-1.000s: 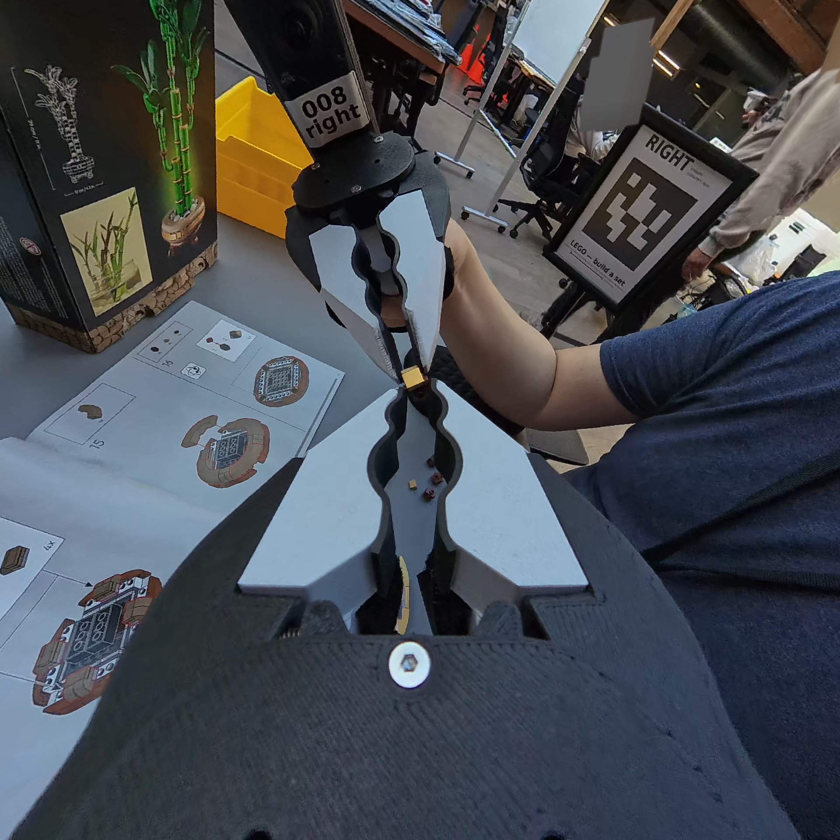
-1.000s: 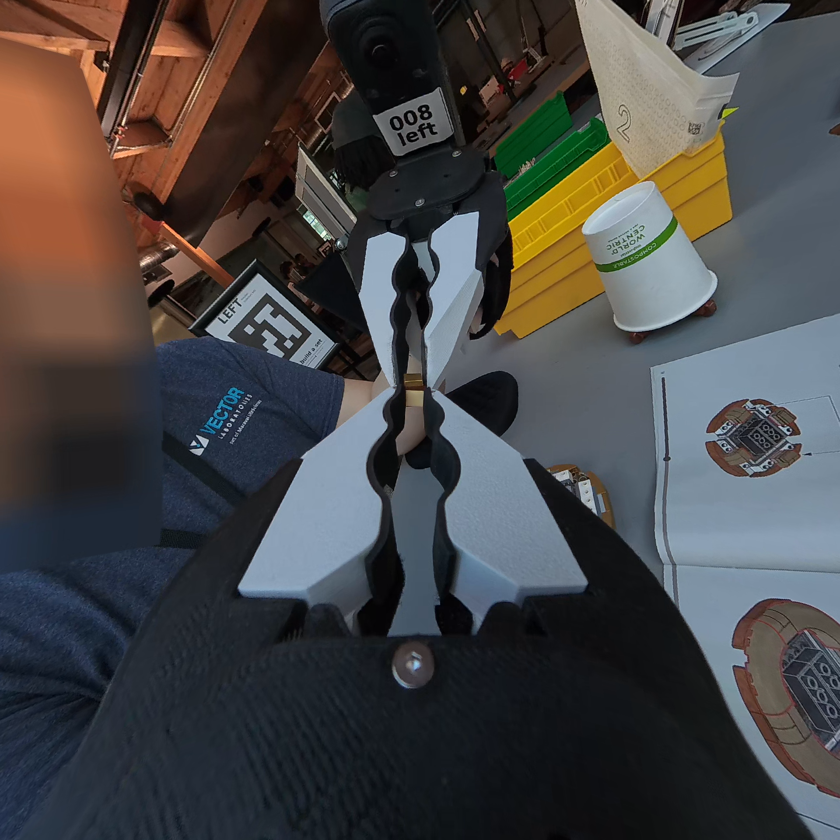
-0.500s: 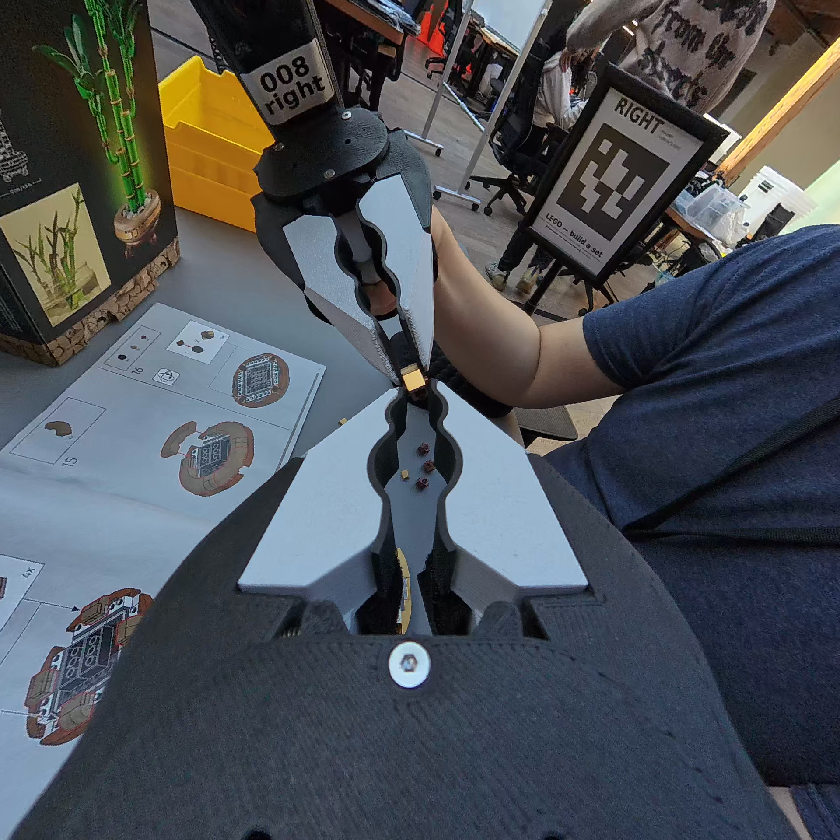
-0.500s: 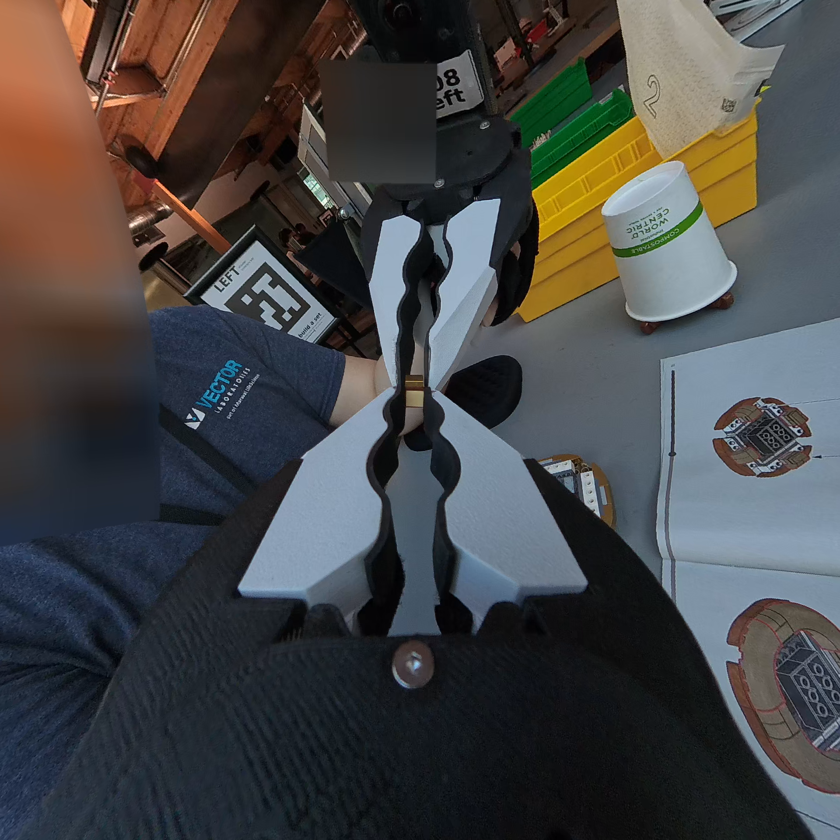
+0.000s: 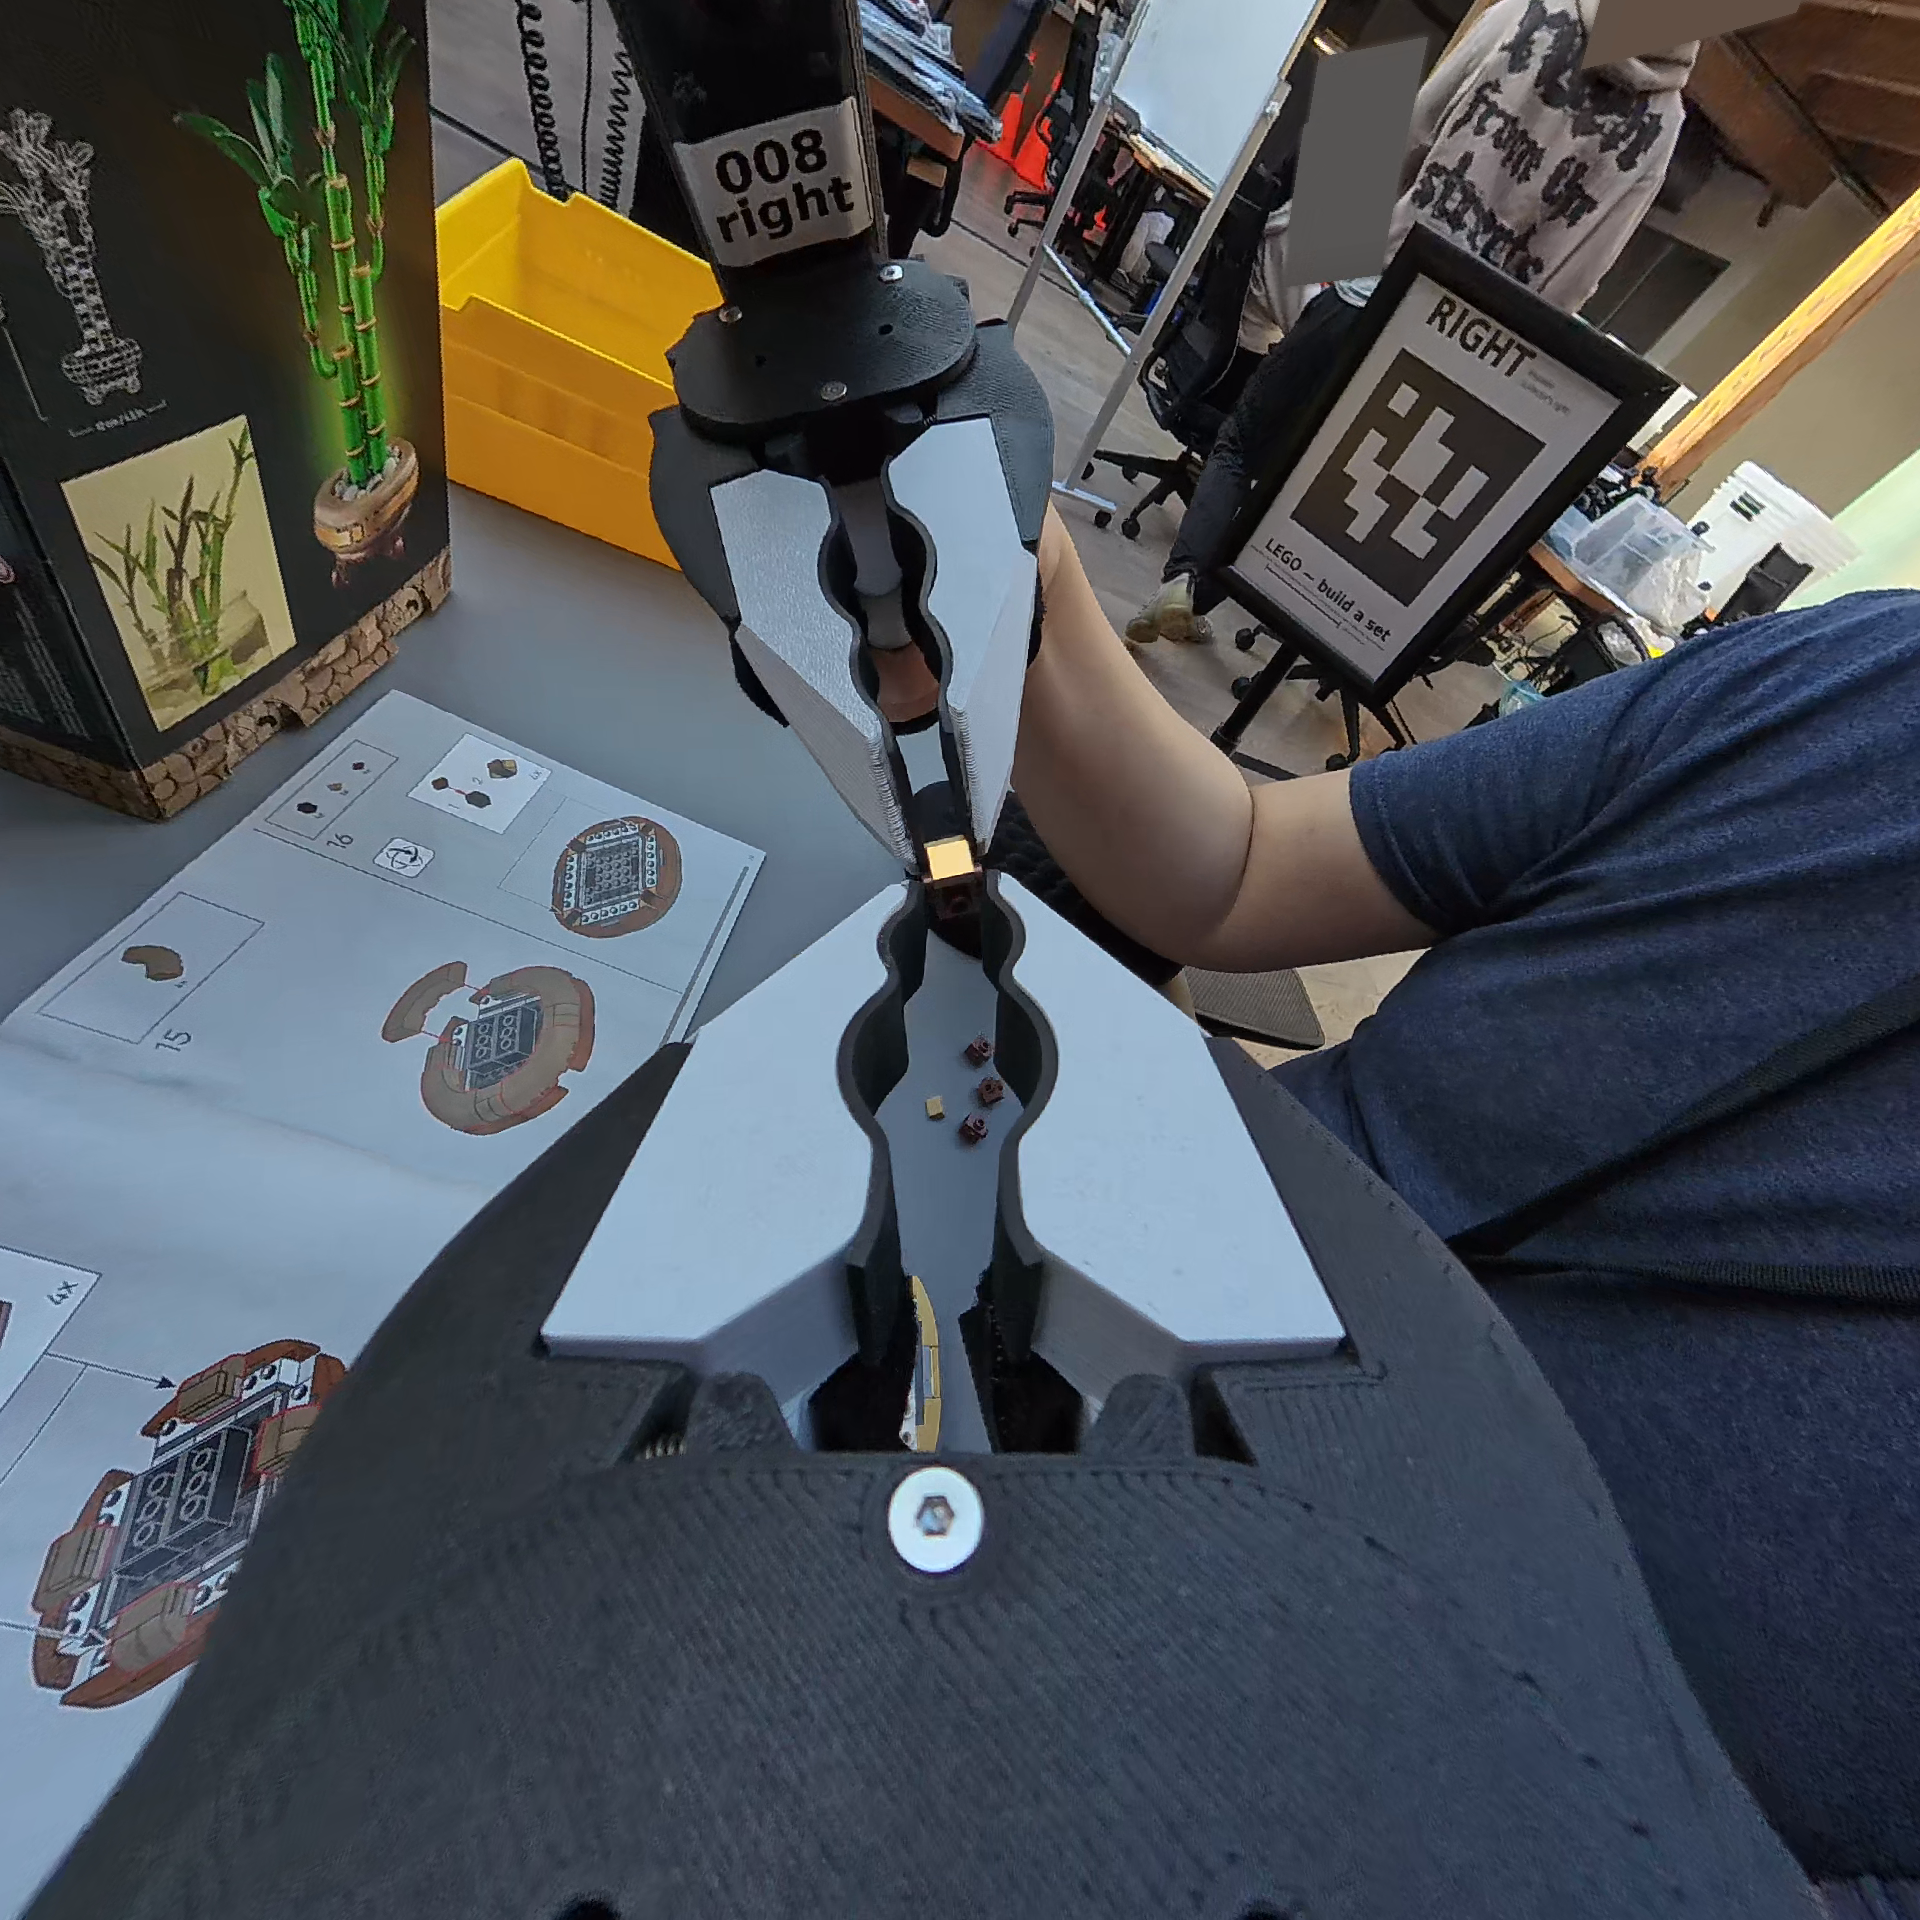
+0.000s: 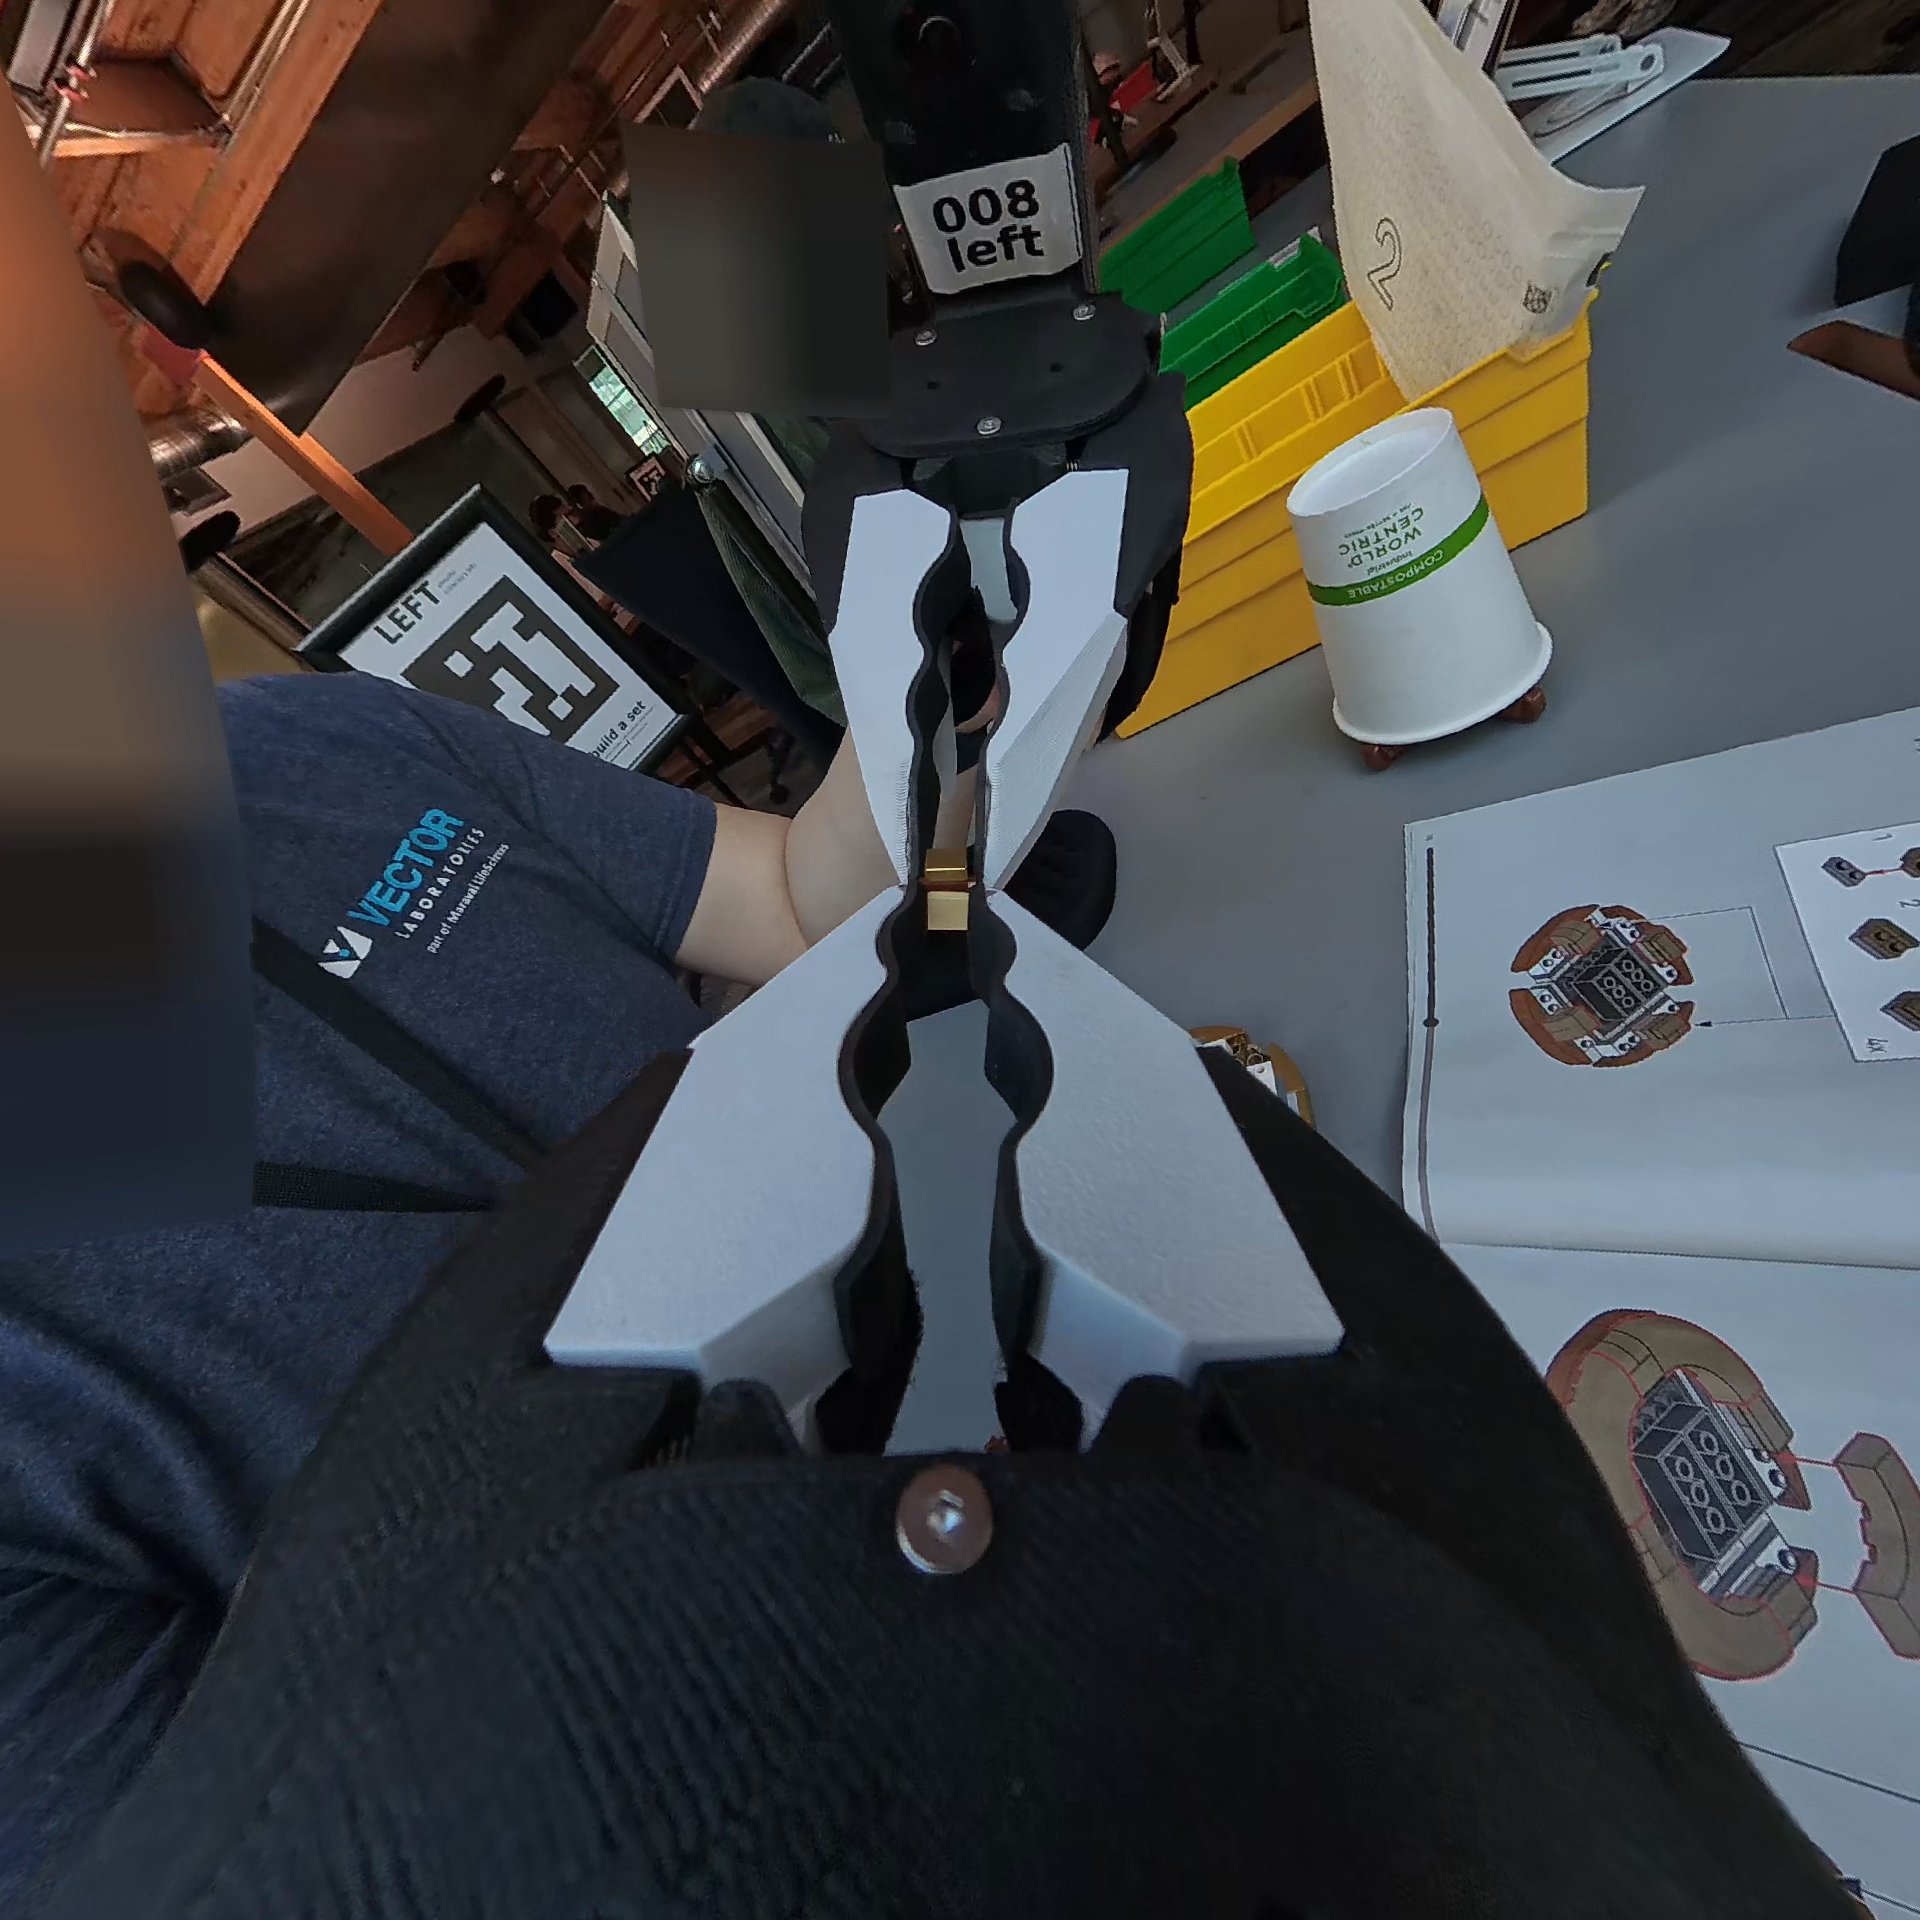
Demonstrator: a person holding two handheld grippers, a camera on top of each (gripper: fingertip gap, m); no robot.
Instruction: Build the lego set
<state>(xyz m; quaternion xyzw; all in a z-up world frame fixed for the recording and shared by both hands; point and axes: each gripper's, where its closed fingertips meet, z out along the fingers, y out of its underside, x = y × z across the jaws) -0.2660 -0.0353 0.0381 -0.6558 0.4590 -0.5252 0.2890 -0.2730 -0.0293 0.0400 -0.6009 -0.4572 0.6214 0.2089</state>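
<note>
The left gripper [image 5: 951, 902] pinches a small dark brown piece [image 5: 954, 900], and tip to tip the right gripper [image 5: 940, 847] pinches a small gold piece [image 5: 950, 860] that touches it. Below this gold piece, on the grey table [image 5: 582, 665], lie four loose small pieces [image 5: 975, 1091]; to their left is the open instruction booklet [image 5: 312, 987], with the set's box [image 5: 208, 364] beyond it.

Tip to tip over the table edge: the left gripper [image 5: 951, 904] pinches a dark brown piece [image 5: 954, 900], and the right gripper [image 5: 940, 847], coming in from above, clamps a gold piece [image 5: 950, 861] that sits right on top of it. Down between the left fingers [image 5: 769, 1153], three small brown bits [image 5: 983, 1089] and one gold bit [image 5: 936, 1108] lie loose on the grey table [image 5: 582, 665]. The open manual [image 5: 343, 997] lies to the left, with the set's box [image 5: 197, 364] and a yellow bin [image 5: 551, 353] behind it.
</note>
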